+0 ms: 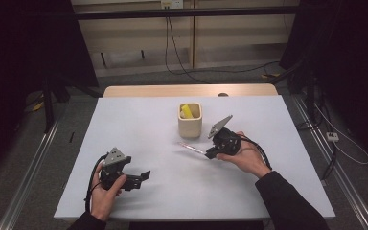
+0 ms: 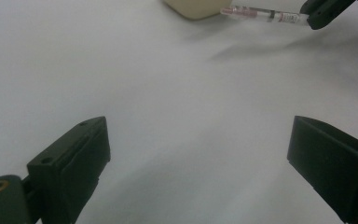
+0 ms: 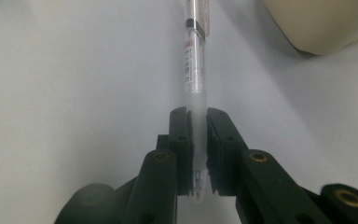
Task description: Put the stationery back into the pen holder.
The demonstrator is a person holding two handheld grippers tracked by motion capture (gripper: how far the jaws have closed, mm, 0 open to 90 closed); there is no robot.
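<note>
Item: clear pen (image 3: 195,70), clamped by right gripper (image 3: 197,140) fingers, lifted near beige cup (image 1: 190,120); likely not yet deposited. Left gripper (image 2: 198,158) fingers wide, empty, over counter (image 1: 139,124).

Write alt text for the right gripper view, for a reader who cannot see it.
The right tongs are shut on a clear pen, which points straight away from the camera above a white table. The rounded base of a cream cup stands on the table at upper right, apart from the pen.
</note>
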